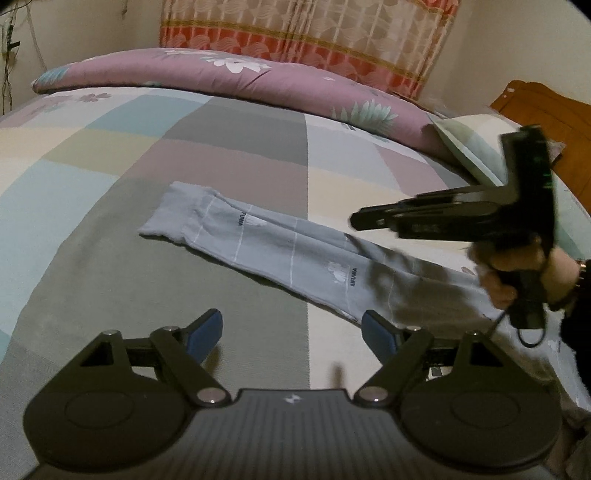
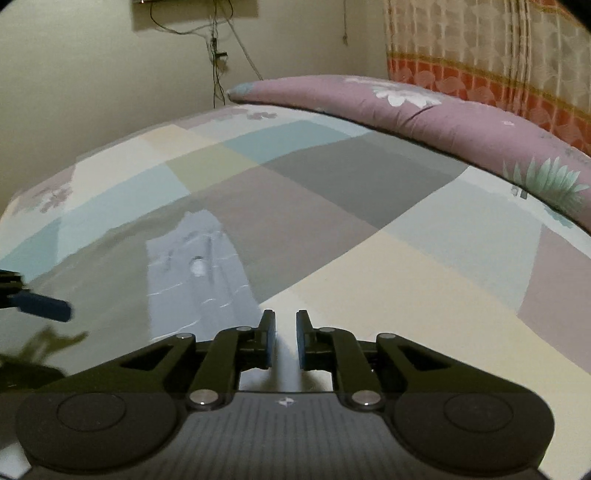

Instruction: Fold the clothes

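Observation:
A grey-blue garment (image 1: 295, 251), folded into a long strip with white lines and small logos, lies flat across the patchwork bed sheet (image 1: 110, 258). My left gripper (image 1: 291, 334) hovers open just in front of the strip's near edge, with nothing between its blue pads (image 1: 205, 332). A hand holds my right gripper (image 1: 356, 221) above the strip's right part. In the right wrist view, the right gripper (image 2: 286, 339) has its jaws almost together and empty. The garment (image 2: 195, 273) stretches away ahead-left of it, and one left finger (image 2: 44, 306) shows at the left edge.
A rolled purple floral quilt (image 1: 258, 77) runs along the bed's far side. A pale pillow (image 1: 472, 144) and a wooden headboard (image 1: 535, 103) are at the right. A patterned curtain (image 1: 306, 29) hangs behind. Cables (image 2: 218, 48) hang on the wall.

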The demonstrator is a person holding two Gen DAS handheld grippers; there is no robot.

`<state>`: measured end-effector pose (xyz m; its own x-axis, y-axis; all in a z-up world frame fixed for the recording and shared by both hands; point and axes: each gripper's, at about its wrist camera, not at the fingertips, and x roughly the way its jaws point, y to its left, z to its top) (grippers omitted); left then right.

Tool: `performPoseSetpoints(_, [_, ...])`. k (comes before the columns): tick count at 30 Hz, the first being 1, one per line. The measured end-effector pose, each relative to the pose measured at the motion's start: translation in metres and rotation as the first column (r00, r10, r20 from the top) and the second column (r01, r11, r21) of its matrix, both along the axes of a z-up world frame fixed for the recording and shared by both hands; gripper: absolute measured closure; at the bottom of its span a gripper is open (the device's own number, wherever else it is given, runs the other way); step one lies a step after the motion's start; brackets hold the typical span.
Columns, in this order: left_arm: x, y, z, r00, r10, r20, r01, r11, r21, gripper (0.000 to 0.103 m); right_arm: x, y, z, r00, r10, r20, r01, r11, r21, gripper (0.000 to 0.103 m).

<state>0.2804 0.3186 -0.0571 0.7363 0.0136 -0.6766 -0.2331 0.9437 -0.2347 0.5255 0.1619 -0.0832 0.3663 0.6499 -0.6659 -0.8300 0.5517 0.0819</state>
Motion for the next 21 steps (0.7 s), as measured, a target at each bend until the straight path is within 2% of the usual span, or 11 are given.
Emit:
performPoseSetpoints(8, [0.000,0.002,-0.002,1.000,0.013,-0.007,-0.013,1.000,-0.003,0.021,-0.012,0.023,-0.022,0.999,0.045,0.007,-0.045,0.999,-0.003,0.085])
performPoseSetpoints(12, [0.001,0.001,-0.002,1.000,0.015,-0.013,-0.015,1.000,0.003,0.021,-0.037,0.029,-0.025,0.990,0.073,0.123,-0.066,0.996,-0.060,0.084])
performPoseSetpoints(16, [0.000,0.003,0.000,1.000,0.014,-0.003,-0.014,1.000,-0.002,0.021,-0.030,0.034,-0.025,0.992,0.066,0.103,-0.060,0.997,-0.056,0.083])
performPoseSetpoints(20, [-0.001,0.006,0.000,1.000,0.022,0.000,-0.022,1.000,-0.006,0.021,-0.022,0.039,-0.024,0.995,0.058,0.080,-0.054,0.997,-0.050,0.066])
performPoseSetpoints(21, [-0.001,0.006,0.000,1.000,0.023,-0.002,-0.023,1.000,-0.006,0.021,-0.020,0.040,-0.024,0.996,0.055,0.074,-0.052,0.997,-0.049,0.066])
